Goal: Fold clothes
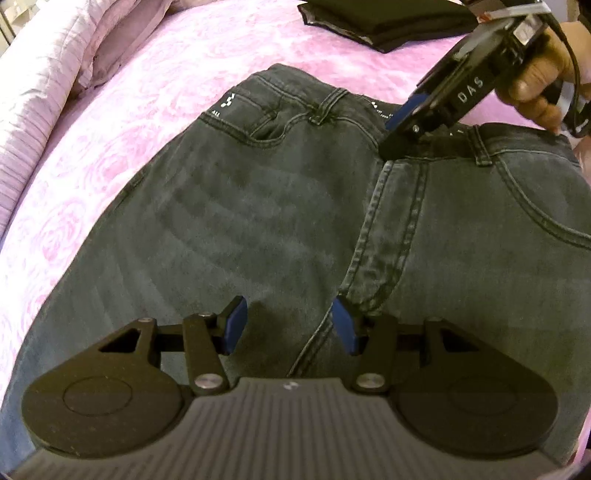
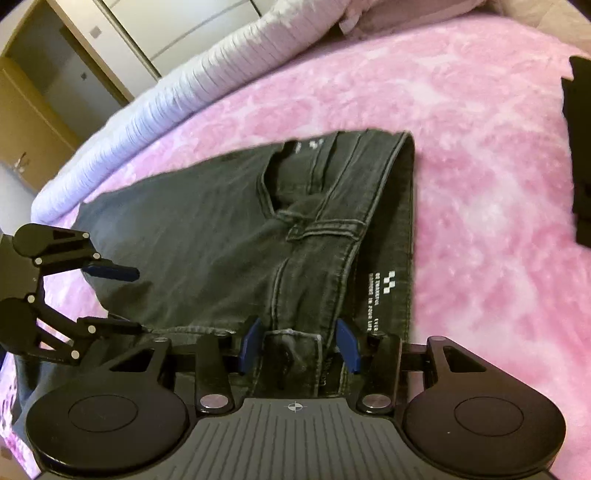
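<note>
Dark grey jeans point(image 1: 280, 206) lie flat on a pink bed cover point(image 1: 155, 66), waistband at the far end in the left wrist view. My left gripper point(image 1: 291, 321) hovers open over the seat area beside the fly seam, with nothing between its blue pads. It also shows at the left of the right wrist view, left gripper point(image 2: 125, 299). My right gripper point(image 2: 299, 343) straddles the waistband point(image 2: 369, 229) near a belt loop; its pads stand a little off the cloth on both sides. A hand point(image 1: 543, 77) holds the right gripper point(image 1: 406, 136) at the waistband's middle.
A folded black garment point(image 1: 373, 26) lies beyond the jeans, and shows as a black garment point(image 2: 580, 147) at the right edge. A lilac quilt point(image 1: 40, 92) and pillows line the bed's left side. Wooden wardrobe doors point(image 2: 40, 99) stand past the bed.
</note>
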